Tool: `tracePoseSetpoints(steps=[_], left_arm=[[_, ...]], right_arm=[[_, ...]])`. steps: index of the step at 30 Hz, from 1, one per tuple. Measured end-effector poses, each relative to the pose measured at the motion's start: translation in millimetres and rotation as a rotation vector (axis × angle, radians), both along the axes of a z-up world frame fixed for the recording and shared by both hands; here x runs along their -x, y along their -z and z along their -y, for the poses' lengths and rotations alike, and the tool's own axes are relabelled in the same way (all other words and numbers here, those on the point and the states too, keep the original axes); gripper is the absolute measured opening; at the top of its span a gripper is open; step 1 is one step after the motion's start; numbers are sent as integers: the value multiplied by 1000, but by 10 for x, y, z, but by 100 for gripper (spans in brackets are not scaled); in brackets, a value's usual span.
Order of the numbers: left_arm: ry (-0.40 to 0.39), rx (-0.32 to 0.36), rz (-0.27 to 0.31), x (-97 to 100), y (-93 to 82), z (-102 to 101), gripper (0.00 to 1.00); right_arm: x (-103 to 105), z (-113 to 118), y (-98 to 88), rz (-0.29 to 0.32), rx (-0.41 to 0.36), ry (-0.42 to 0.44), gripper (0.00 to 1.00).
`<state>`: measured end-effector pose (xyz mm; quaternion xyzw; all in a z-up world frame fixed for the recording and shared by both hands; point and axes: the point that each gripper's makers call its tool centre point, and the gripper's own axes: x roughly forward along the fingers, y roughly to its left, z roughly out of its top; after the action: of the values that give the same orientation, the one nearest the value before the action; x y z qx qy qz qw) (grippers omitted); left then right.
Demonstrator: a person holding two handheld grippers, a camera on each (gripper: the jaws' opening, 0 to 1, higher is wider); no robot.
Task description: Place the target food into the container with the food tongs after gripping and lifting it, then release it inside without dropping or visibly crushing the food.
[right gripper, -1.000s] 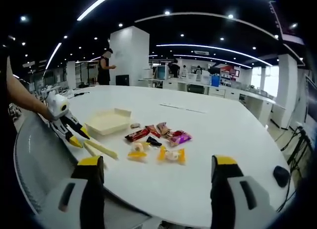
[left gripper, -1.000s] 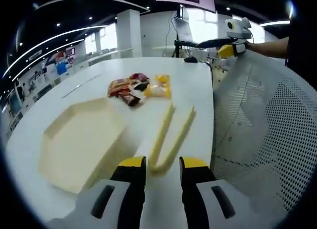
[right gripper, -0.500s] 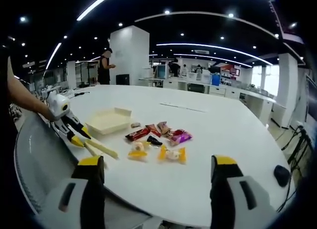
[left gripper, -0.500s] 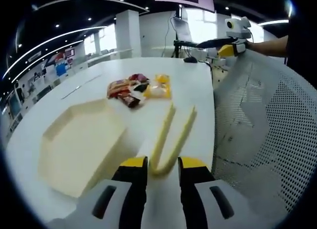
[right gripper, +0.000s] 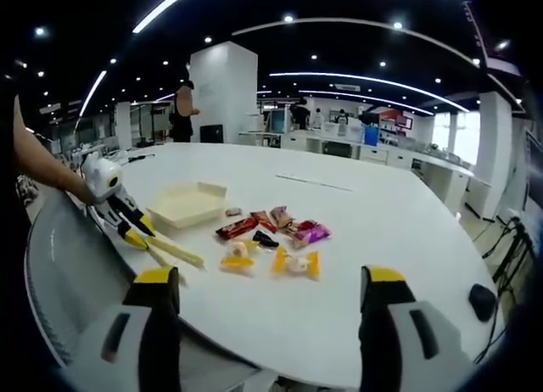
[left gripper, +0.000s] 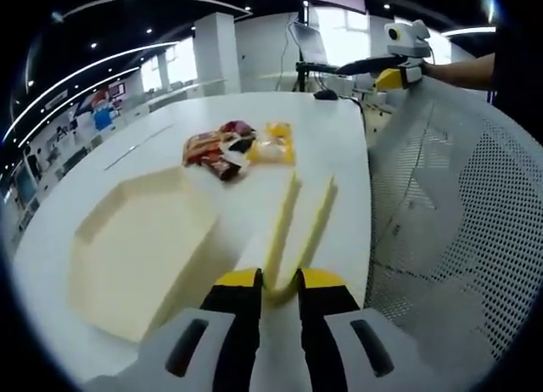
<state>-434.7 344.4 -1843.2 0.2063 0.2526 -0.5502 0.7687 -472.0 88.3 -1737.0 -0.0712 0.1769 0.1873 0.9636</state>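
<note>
Pale yellow food tongs [left gripper: 293, 218] lie on the white table, their arms pointing away from me. My left gripper [left gripper: 277, 283] has its jaws closed in on the tongs' bent end, pressing it from both sides. A cream hexagonal container [left gripper: 140, 239] stands just left of the tongs. Beyond them lies a pile of wrapped snacks [left gripper: 237, 146], red, brown and yellow. In the right gripper view the snacks [right gripper: 271, 235] lie mid-table, with the container [right gripper: 185, 207], the tongs [right gripper: 174, 251] and the left gripper [right gripper: 127, 231] off to the left. My right gripper [right gripper: 267, 290] hangs wide open, holding nothing.
A white mesh chair back [left gripper: 458, 205] stands along the table's edge, beside the tongs. A dark computer mouse [right gripper: 481, 300] lies near the table's right edge. Office desks and people stand far behind.
My left gripper's jaws have drawn together onto the tongs' bent end. The right gripper has stayed open and nearly still.
</note>
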Motion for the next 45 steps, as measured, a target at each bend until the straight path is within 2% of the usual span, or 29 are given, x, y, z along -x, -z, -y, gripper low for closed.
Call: tracePoseSetpoints(steps=[6, 10, 13, 16, 22, 27, 28, 29, 34, 36, 37, 40, 45], left_arm=[[-6, 15, 23, -29, -105, 3, 12], [-16, 25, 30, -59, -143, 25, 12], [-15, 26, 36, -57, -164, 38, 11], [-16, 32, 45, -64, -202, 49, 11], [-28, 43, 58, -79, -286, 75, 11], [-22, 50, 78, -80, -386, 125, 10], [-20, 50, 81, -81, -407, 135, 10], [-12, 48, 90, -74, -440, 152, 10], [7, 60, 123, -81, -570, 238, 10], [10, 62, 132, -82, -601, 270, 10], [12, 63, 136, -83, -609, 285, 10], [16, 64, 140, -80, -641, 319, 10], [18, 70, 148, -70, -706, 370, 10]], right_arm=[[-42, -100, -113, 12, 5, -44, 85], [-106, -265, -156, 5, 22, -114, 79], [-113, -496, -86, -13, 98, -214, 79], [-102, -724, -53, -19, 110, -278, 77], [-105, -972, -4, -30, 107, -333, 75], [-90, -1179, 54, -39, 136, -399, 70], [-90, -1211, 67, -40, 148, -410, 69], [-96, -1221, 98, -40, 202, -432, 68], [-144, -1406, 113, -33, 233, -486, 64], [-152, -1473, 177, -34, 324, -534, 62], [-137, -1575, 200, -31, 335, -574, 60], [-153, -1780, 261, -25, 351, -623, 55], [-217, -1968, 400, -32, 362, -652, 46]])
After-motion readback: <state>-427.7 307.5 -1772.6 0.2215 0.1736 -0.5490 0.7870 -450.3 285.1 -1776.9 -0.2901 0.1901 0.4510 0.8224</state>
